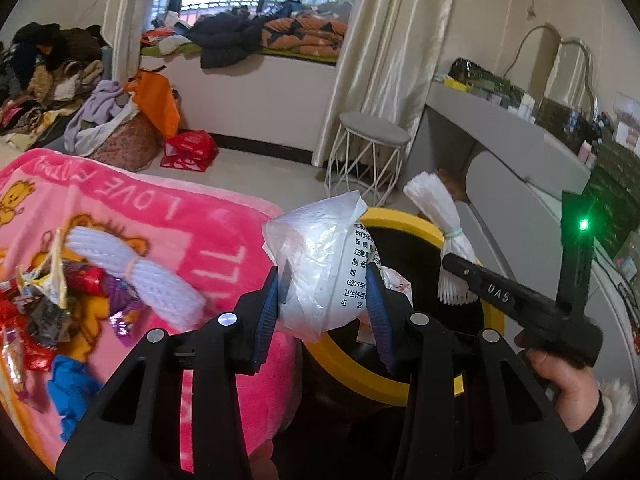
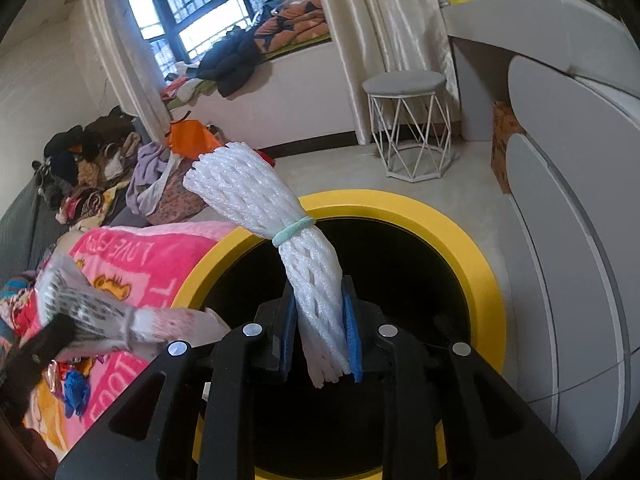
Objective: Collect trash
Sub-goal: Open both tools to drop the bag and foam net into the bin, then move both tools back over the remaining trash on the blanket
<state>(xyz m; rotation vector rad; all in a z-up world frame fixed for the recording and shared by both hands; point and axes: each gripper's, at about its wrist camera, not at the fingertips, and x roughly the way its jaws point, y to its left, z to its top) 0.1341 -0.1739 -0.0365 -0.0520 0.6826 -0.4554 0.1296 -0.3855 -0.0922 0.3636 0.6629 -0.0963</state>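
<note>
My left gripper point(image 1: 328, 292) is shut on a crumpled clear plastic bag with printed text point(image 1: 320, 264), held at the near-left rim of the yellow-rimmed black trash bin point(image 1: 424, 228). My right gripper point(image 2: 320, 328) is shut on a white foam net bundle tied with a green band point(image 2: 276, 216), held over the bin's opening point(image 2: 460, 232); this bundle also shows in the left wrist view point(image 1: 444, 232). A second white foam net bundle point(image 1: 136, 276) and several candy wrappers point(image 1: 44, 304) lie on the pink blanket point(image 1: 168, 216).
A blue scrap point(image 1: 68, 392) lies on the blanket. A white wire stool point(image 2: 408, 120) stands behind the bin. A grey vanity desk point(image 2: 580, 152) is on the right. Bags and clothes point(image 1: 132, 120) are piled on the floor at left.
</note>
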